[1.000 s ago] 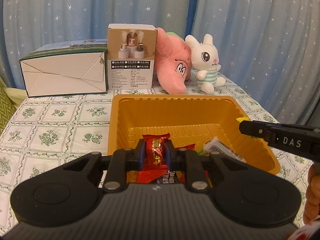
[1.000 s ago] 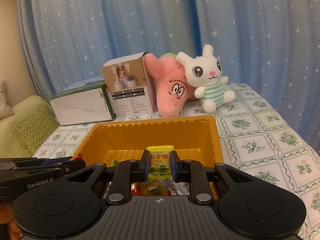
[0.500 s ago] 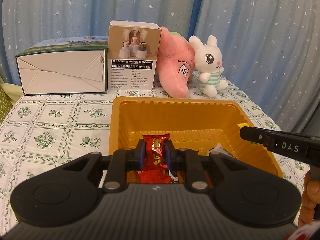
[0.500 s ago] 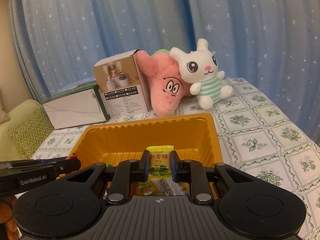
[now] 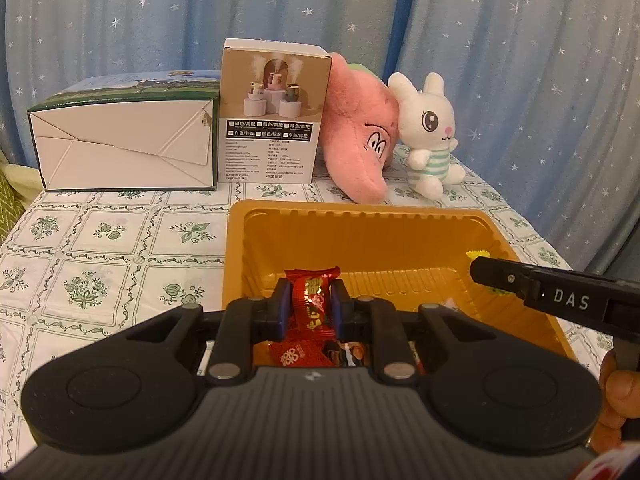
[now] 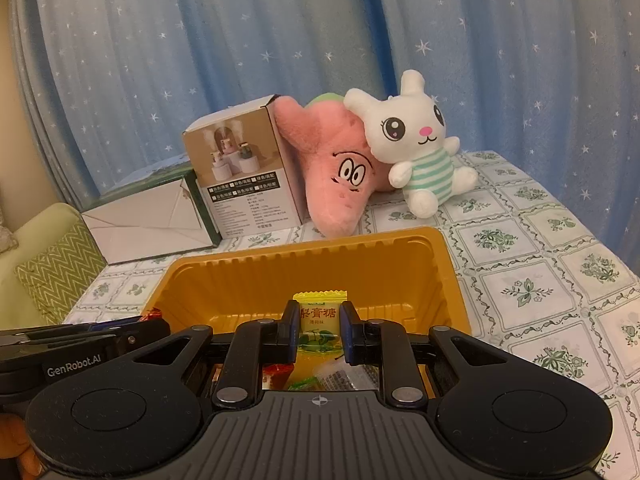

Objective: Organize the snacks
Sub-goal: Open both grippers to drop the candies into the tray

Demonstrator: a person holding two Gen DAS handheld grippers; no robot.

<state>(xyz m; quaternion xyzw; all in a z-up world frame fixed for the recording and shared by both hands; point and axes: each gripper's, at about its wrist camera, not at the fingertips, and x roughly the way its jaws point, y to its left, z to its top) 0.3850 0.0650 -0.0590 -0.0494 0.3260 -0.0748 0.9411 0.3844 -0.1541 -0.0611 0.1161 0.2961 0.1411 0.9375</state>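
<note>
An orange plastic tray [image 5: 360, 216] [image 6: 304, 256] sits on the patterned tablecloth. Several wrapped snacks lie in its near end. My left gripper [image 5: 309, 300] is shut on a red wrapped candy [image 5: 312, 304], held over the tray's near part. My right gripper [image 6: 320, 328] is shut on a yellow candy packet [image 6: 320, 314], also above the tray. In the left wrist view the right gripper [image 5: 476, 270] reaches in from the right with a yellow corner showing at its tip. In the right wrist view the left gripper's body [image 6: 80, 344] shows at the lower left.
Behind the tray stand a white and green carton [image 5: 124, 140], a tan product box [image 5: 272, 120], a pink plush [image 5: 360, 136] and a white rabbit plush [image 5: 428, 132]. A blue starred curtain hangs behind. A green cushion [image 6: 52, 272] lies left of the table.
Both grippers have moved forward over the tray, each still holding its candy. The boxes and plush toys look closer and larger.
</note>
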